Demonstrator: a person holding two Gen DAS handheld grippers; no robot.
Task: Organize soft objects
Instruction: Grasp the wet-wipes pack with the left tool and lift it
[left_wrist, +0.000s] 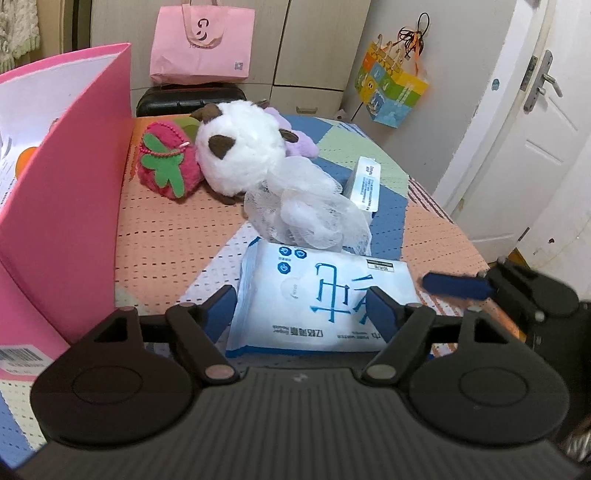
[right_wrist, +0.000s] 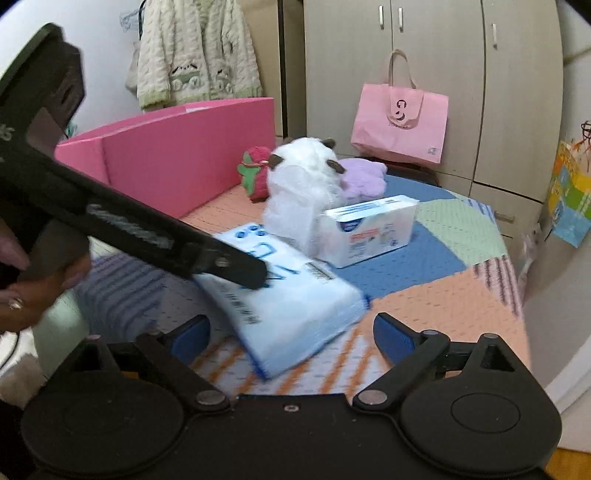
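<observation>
Where visible: two tissue packs (left_wrist: 321, 299), three plush toys (left_wrist: 240, 158)

The pink box (left_wrist: 66, 206) walls the left; bare mat (right_wrist: 443, 295) lies open right of the wipes pack (right_wrist: 291, 295)

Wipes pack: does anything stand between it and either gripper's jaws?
Nothing visible does. The wipes pack lies flat on the mat between the open jaws of the left gripper. The right gripper faces the pack's corner, open, with only bare mat around. The mesh pouf lies behind the pack.
</observation>
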